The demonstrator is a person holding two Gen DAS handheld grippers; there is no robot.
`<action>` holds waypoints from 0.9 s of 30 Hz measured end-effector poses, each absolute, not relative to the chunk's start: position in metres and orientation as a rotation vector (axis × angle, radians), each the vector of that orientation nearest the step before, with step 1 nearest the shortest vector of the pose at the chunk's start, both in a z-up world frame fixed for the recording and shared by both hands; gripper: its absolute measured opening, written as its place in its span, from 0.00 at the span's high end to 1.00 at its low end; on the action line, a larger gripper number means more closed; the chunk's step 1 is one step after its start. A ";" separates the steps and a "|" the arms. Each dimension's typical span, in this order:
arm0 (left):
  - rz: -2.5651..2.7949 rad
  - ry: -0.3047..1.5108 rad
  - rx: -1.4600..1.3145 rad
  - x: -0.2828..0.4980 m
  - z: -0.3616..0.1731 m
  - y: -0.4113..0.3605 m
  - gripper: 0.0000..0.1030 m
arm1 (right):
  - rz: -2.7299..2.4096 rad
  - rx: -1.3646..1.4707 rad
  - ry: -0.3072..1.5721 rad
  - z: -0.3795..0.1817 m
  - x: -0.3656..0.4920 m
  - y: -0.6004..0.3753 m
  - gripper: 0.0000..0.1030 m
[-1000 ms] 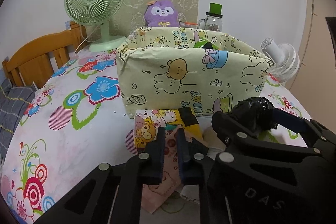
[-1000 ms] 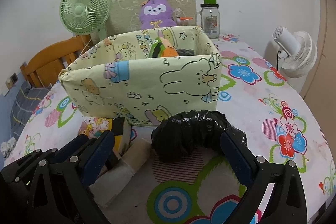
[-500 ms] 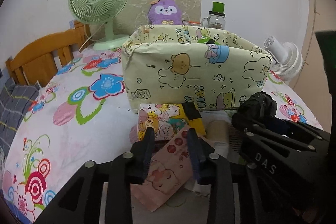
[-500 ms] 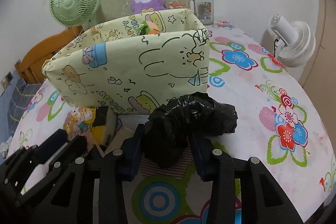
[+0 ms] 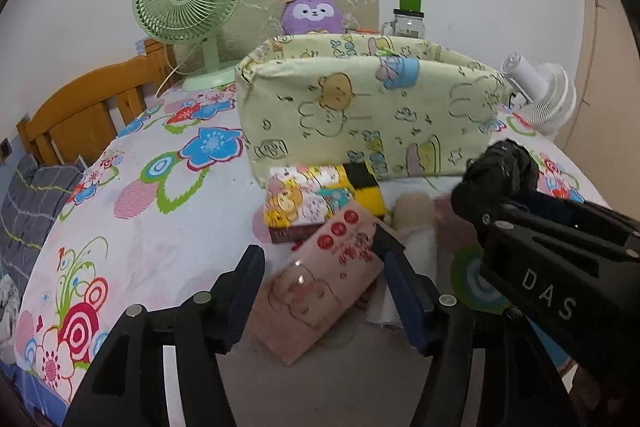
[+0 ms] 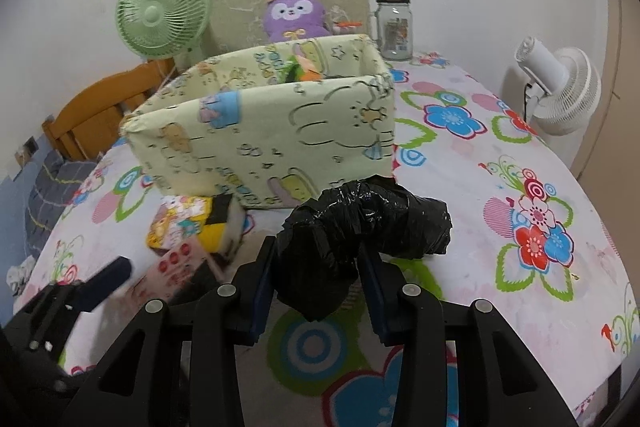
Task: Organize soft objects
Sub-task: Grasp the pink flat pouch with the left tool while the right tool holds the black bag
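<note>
Right tool [image 6: 318, 279] clamped on the crumpled black plastic bag [image 6: 364, 227], which sits in front of the yellow cartoon-print fabric bin [image 6: 272, 139] on the floral counter [image 6: 520, 267]. Left tool [image 5: 320, 287] jaws have just been opening, now fairly wide, straddling the pink tissue pack [image 5: 320, 291] without pressing it. Yellow cartoon tissue pack [image 5: 312, 199] lies just behind it, touching the bin front. A beige soft roll [image 5: 414, 215] lies beside both packs.
</note>
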State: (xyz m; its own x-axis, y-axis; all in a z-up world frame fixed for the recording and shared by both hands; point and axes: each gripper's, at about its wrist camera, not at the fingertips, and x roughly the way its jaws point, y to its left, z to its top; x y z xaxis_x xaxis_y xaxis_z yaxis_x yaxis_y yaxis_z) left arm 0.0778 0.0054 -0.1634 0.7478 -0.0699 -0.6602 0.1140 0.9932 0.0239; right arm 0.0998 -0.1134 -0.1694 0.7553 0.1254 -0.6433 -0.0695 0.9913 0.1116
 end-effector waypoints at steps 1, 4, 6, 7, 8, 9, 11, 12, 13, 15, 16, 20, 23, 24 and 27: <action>-0.096 0.722 0.066 0.077 -0.164 0.006 0.37 | 0.111 0.080 0.704 -0.169 0.098 -0.112 0.58; -0.081 0.743 0.069 0.076 -0.169 0.006 0.37 | 0.124 0.078 0.702 -0.168 0.093 -0.110 0.58; -0.073 0.765 0.071 0.075 -0.174 0.007 0.38 | 0.132 0.076 0.703 -0.169 0.090 -0.108 0.58; -0.072 0.763 0.072 0.074 -0.175 0.007 0.39 | 0.136 0.075 0.703 -0.169 0.089 -0.107 0.58; -0.072 0.763 0.071 0.073 -0.175 0.008 0.40 | 0.139 0.073 0.702 -0.169 0.088 -0.106 0.58; -0.075 0.763 0.069 0.072 -0.175 0.007 0.42 | 0.143 0.072 0.702 -0.169 0.087 -0.106 0.58; -0.082 0.762 0.068 0.073 -0.174 0.006 0.50 | 0.147 0.070 0.704 -0.170 0.086 -0.104 0.58; -0.082 0.759 0.072 0.073 -0.174 0.005 0.55 | 0.148 0.069 0.705 -0.170 0.086 -0.103 0.58; -0.078 0.755 0.078 0.072 -0.174 0.004 0.66 | 0.149 0.067 0.705 -0.170 0.085 -0.103 0.58; -0.086 0.757 0.074 0.073 -0.173 0.003 0.77 | 0.149 0.065 0.703 -0.169 0.084 -0.102 0.58; -0.096 0.759 0.067 0.073 -0.173 0.003 0.82 | 0.149 0.065 0.702 -0.169 0.084 -0.102 0.58; -0.117 0.750 0.068 0.072 -0.171 0.001 0.92 | 0.152 0.063 0.698 -0.167 0.083 -0.101 0.58; -0.128 0.741 0.060 0.069 -0.166 -0.002 0.93 | 0.154 0.063 0.694 -0.166 0.082 -0.101 0.58; -0.130 0.738 0.055 0.069 -0.165 -0.002 0.93 | 0.156 0.066 0.690 -0.164 0.081 -0.101 0.58; -0.125 0.720 0.053 0.067 -0.158 -0.004 0.93 | 0.155 0.067 0.681 -0.160 0.079 -0.102 0.58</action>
